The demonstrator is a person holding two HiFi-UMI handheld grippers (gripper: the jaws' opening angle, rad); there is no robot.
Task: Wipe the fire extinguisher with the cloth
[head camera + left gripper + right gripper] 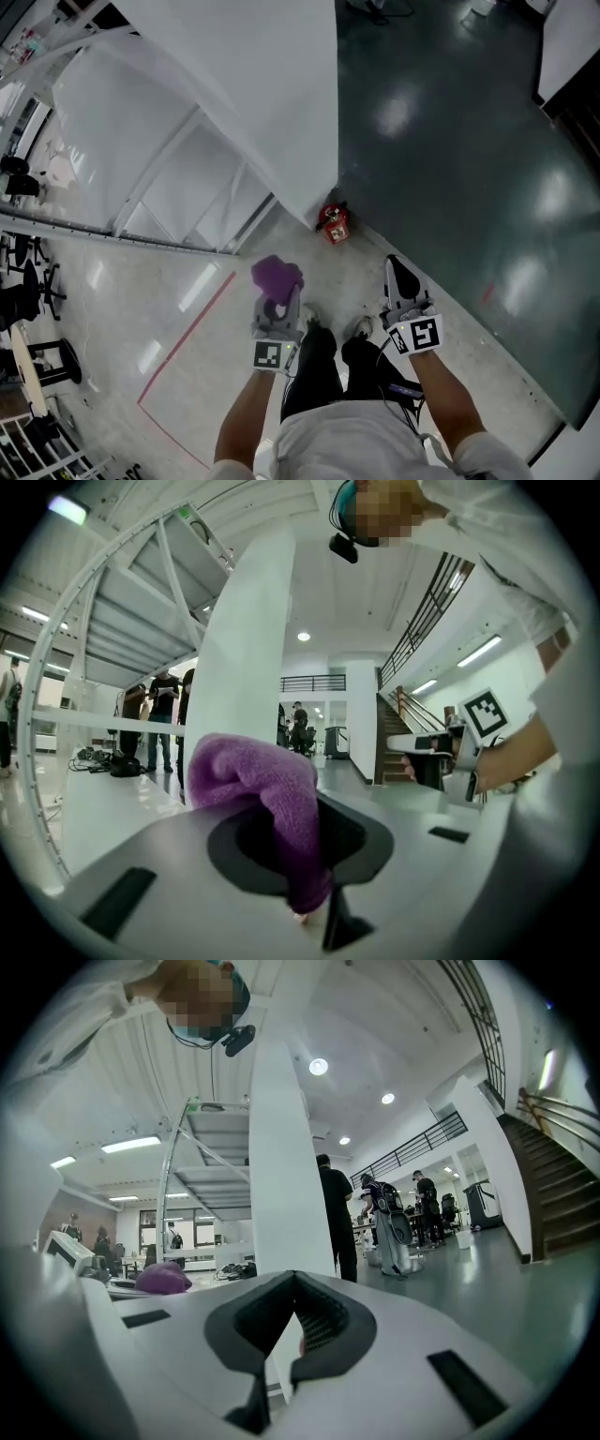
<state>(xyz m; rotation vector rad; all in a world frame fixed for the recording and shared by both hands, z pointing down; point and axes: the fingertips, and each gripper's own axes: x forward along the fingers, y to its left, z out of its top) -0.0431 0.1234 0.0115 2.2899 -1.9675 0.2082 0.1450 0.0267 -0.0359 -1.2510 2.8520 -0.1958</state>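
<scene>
A small red fire extinguisher [334, 223] stands on the floor at the foot of a white pillar [281, 112], ahead of my feet. My left gripper [278, 300] is held at waist height, short of the extinguisher, shut on a bunched purple cloth [277, 276]. In the left gripper view the cloth [255, 772] bulges over the left gripper [302, 860] and hangs down between the jaws. My right gripper [402, 279] is level with it to the right, its jaws together with nothing in them. In the right gripper view the right gripper [291, 1335] points at the pillar [286, 1176]. Neither gripper view shows the extinguisher.
A white steel frame structure [141, 187] slopes away at the left. Dark green flooring [469, 141] fills the right; pale flooring with a red line [187, 337] lies left. Office chairs [37, 281] stand at the far left. Several people [337, 1213] and a staircase [553, 1194] are in the background.
</scene>
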